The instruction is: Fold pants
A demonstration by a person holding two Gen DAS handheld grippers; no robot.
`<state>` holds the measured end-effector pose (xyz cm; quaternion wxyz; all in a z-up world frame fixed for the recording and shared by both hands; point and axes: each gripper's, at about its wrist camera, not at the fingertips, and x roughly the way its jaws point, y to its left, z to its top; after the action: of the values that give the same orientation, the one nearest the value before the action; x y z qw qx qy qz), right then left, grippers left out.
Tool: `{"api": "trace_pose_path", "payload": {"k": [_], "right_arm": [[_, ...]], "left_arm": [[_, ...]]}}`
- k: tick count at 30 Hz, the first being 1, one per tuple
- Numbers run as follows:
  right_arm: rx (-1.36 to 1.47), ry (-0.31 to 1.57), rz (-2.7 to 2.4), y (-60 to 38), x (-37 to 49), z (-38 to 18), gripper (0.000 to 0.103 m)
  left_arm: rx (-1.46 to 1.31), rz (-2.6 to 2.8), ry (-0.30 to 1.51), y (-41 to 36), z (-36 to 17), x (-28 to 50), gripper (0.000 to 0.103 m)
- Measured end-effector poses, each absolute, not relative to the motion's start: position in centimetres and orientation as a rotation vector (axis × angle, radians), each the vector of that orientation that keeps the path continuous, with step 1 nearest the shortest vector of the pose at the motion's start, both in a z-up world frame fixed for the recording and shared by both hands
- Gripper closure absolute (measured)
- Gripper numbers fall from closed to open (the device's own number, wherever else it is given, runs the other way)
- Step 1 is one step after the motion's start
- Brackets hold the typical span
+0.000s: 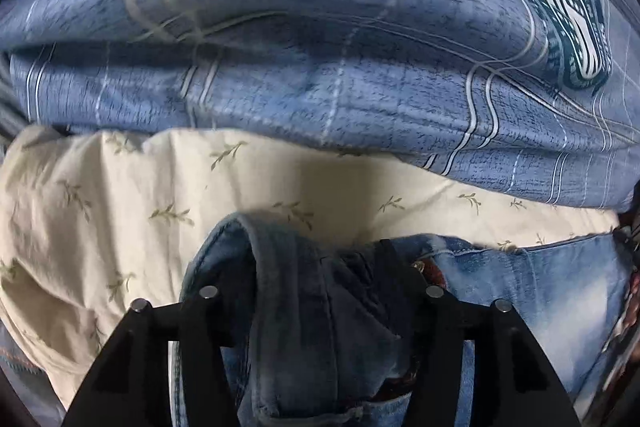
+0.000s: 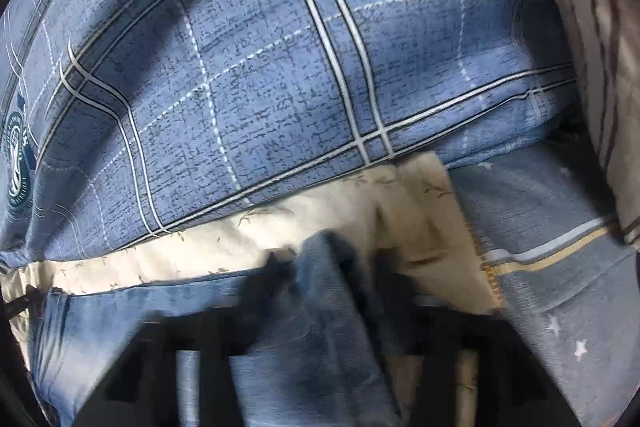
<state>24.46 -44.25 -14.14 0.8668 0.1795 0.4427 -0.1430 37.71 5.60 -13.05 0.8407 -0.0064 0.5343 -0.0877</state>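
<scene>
The pants are blue washed jeans (image 1: 532, 291) lying on a cream sheet with a leaf print (image 1: 280, 175). In the left wrist view my left gripper (image 1: 316, 267) is shut on a bunched fold of the jeans at their left end; the denim rises between the black fingers (image 1: 394, 267). In the right wrist view my right gripper (image 2: 324, 259) is shut on a fold of the jeans (image 2: 320, 307) at their right end; this view is motion-blurred. The rest of the jeans stretches to the left (image 2: 140, 311).
A thick blue plaid duvet (image 1: 320, 47) is piled just behind the jeans and fills the upper half of both views (image 2: 260, 67). A blue star-print bedsheet (image 2: 560, 287) and a grey striped cloth (image 2: 600, 27) lie at the right.
</scene>
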Motion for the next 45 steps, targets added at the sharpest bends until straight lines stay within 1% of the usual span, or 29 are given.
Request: {"api": "trace_pose_path", "payload": {"k": [1,2,3,4,5,6,8,16,20,23,26,30,34,39,45], "right_arm": [[0.363,0.922,-0.295,-44.1,24.7,-14.2,0.04],[0.331,0.929,-0.292,-43.8,25.1,-14.4,0.045],[0.307,0.933,-0.293,-43.7,25.5,-15.0,0.058],[0.283,0.935,-0.305,-43.3,25.5,-14.9,0.065],[0.265,0.932,-0.317,-43.0,25.4,-14.5,0.076],[0.271,0.922,-0.31,-42.7,25.2,-14.2,0.084],[0.275,0.893,-0.307,-42.1,24.7,-12.9,0.087],[0.267,0.778,-0.302,-41.0,20.1,-7.1,0.088],[0.299,0.705,-0.308,-41.0,16.0,-4.7,0.088],[0.31,0.666,-0.309,-41.2,13.3,-3.7,0.088],[0.32,0.652,-0.305,-40.8,10.3,-3.6,0.088],[0.324,0.645,-0.294,-40.1,6.7,-4.1,0.088],[0.34,0.666,-0.273,-39.9,2.4,-5.1,0.088],[0.328,0.753,-0.213,-39.6,-2.4,-8.3,0.088],[0.406,0.949,-0.056,-40.4,-7.9,-13.5,0.085]], "left_arm": [[-0.008,-0.175,1.132,5.6,-13.1,38.0,0.079],[-0.017,-0.165,1.141,5.8,-13.1,38.2,0.08],[-0.054,-0.173,1.144,6.2,-13.1,38.4,0.084],[-0.069,-0.17,1.134,6.6,-12.9,38.5,0.095],[-0.081,-0.175,1.122,7.0,-12.5,38.4,0.095],[-0.092,-0.181,1.107,7.3,-12.2,38.3,0.095],[-0.104,-0.19,1.058,7.8,-10.6,37.4,0.095],[-0.122,-0.255,0.906,11.2,-1.6,31.4,0.096],[-0.111,-0.289,0.837,11.1,1.6,25.8,0.096],[-0.1,-0.307,0.801,11.1,0.2,23.5,0.096],[-0.088,-0.325,0.778,11.3,0.2,19.8,0.095],[-0.084,-0.347,0.774,12.2,-0.1,14.1,0.095],[-0.055,-0.348,0.784,12.6,-1.7,9.4,0.095],[0.005,-0.334,0.831,12.9,-5.5,4.5,0.095],[0.01,-0.314,0.964,14.5,-10.0,1.7,0.093]]}}
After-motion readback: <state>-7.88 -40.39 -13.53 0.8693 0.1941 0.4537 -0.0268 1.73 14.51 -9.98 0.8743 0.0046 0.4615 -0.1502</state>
